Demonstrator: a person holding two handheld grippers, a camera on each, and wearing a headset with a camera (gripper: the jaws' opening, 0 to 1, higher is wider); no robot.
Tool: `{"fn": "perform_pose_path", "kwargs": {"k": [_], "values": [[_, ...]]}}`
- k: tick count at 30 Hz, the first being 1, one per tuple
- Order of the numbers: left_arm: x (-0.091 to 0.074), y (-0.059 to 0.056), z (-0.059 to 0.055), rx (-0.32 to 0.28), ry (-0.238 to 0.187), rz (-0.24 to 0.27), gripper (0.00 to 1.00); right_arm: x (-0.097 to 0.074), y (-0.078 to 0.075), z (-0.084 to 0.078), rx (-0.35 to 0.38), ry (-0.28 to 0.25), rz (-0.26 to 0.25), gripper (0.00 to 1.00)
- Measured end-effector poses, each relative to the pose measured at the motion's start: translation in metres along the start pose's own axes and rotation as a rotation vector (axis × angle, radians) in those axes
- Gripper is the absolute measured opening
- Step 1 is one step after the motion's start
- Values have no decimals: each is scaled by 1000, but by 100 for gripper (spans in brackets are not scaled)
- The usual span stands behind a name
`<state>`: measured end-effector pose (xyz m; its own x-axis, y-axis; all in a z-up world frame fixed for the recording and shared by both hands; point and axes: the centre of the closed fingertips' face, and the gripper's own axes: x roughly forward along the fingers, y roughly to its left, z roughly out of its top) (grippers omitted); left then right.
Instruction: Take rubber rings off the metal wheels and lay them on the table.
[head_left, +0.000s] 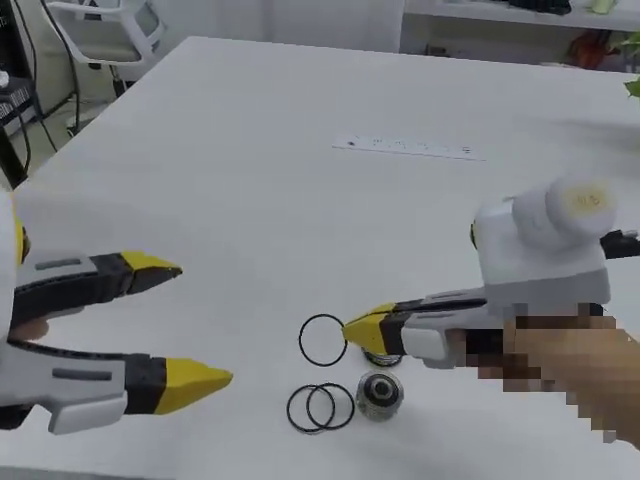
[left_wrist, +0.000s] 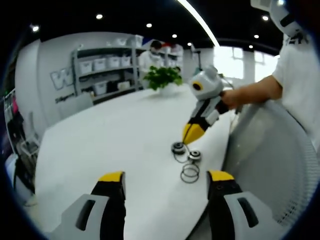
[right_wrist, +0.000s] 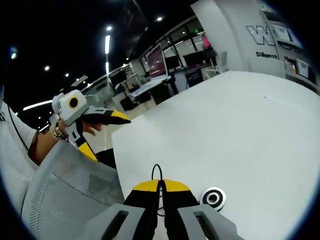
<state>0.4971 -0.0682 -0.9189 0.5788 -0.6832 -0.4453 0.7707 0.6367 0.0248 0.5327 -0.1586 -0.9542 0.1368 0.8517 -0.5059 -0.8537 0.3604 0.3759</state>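
One ring (head_left: 300, 340) juts from the tip of the right tool (head_left: 362, 328), whose jaws are pressed together on its edge. In the right gripper view its thin black band rises from between the closed yellow tips. A wheel (head_left: 381, 358) sits on the worktop (head_left: 300, 200) right under that tool, with a second wheel (head_left: 380, 392) just beside it, nearer the person. Two overlapping rings (head_left: 308, 407) lie flat next to the second wheel. The left tool (head_left: 200, 323) hovers well apart from all of these, jaws spread wide, holding nothing.
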Motion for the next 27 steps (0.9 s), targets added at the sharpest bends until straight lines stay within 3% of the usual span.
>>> {"fn": "perform_pose_path", "kwargs": {"k": [6,11,27], "values": [[6,-8,-13,-52,-7,-3,69,9,4,-13,21,35,18,0],[8,-12,-21,-61,17,-13,72,14,5,-25,27,77,27,0],[7,-12,-22,-79,10,5,69,26,12,-36,-21,115,35,1]]}}
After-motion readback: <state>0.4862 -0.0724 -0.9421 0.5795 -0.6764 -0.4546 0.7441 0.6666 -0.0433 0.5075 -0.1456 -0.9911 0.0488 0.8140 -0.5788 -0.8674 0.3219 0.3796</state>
